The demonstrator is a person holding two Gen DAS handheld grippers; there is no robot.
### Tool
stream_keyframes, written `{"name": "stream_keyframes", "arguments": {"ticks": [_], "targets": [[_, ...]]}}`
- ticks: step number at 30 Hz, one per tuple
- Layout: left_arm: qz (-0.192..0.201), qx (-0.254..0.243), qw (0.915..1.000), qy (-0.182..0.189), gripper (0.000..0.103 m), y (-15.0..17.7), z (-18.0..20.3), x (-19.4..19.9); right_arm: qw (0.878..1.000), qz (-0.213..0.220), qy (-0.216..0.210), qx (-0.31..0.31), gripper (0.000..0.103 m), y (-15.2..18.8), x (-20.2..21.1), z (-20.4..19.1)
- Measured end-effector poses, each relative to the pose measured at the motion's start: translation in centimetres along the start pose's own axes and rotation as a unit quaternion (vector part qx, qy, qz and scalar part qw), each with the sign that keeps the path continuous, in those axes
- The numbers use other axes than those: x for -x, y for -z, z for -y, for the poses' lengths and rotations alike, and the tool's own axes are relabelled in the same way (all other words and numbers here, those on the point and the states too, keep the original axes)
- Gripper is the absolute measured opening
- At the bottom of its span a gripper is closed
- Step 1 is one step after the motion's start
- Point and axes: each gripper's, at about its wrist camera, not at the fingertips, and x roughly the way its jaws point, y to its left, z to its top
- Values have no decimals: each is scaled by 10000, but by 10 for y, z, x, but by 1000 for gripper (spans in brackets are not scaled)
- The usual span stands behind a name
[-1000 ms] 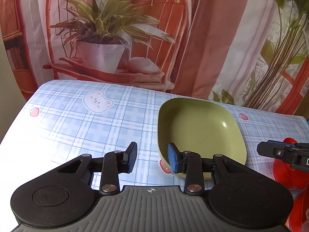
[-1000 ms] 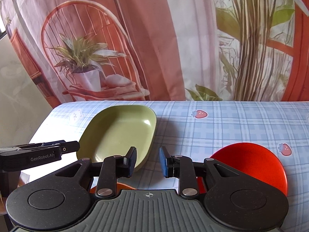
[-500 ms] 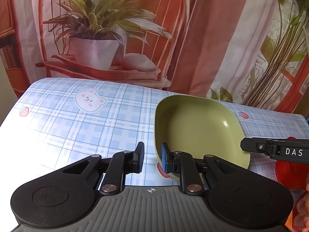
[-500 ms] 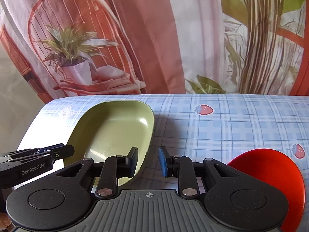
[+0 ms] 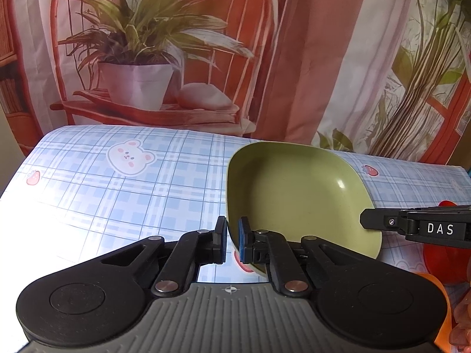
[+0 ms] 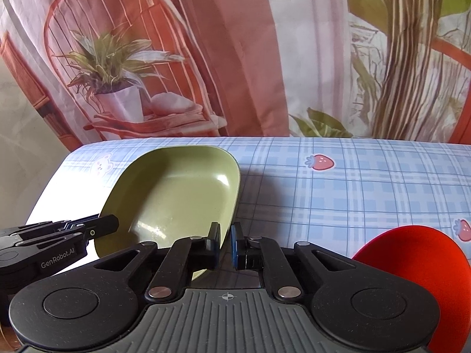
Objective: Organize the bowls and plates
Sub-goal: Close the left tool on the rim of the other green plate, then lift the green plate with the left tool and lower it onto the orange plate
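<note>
- Green plate (image 5: 297, 194): rests on the checked worktop (image 5: 117, 194), near rim pinched between the left gripper (image 5: 232, 242) fingers.
- Right gripper (image 6: 225, 244): fingers narrow, straddling the plate's right rim; contact unclear.
- Right view only: red plate (image 6: 418, 261), nearly whole.

Left gripper (image 5: 232, 242): black linkage arms, silver pivot screws, blue pads (image 5: 242, 242), ribbed grey base with a crosshair mark. Right gripper (image 6: 225, 247) looks alike; its side reads "DAS", the left's "GenRobot.AI".
</note>
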Motion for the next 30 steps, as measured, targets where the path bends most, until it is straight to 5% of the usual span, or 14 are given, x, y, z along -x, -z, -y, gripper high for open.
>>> {"name": "stream_keyframes", "arguments": {"ticks": [19, 30], "targets": [[328, -305, 9988, -192, 9, -12, 20, 67, 9987, 455, -234, 20, 7, 2, 66, -11], [426, -495, 9978, -135, 9, 8, 47, 108, 9978, 639, -172, -42, 7, 27, 119, -4]]}}
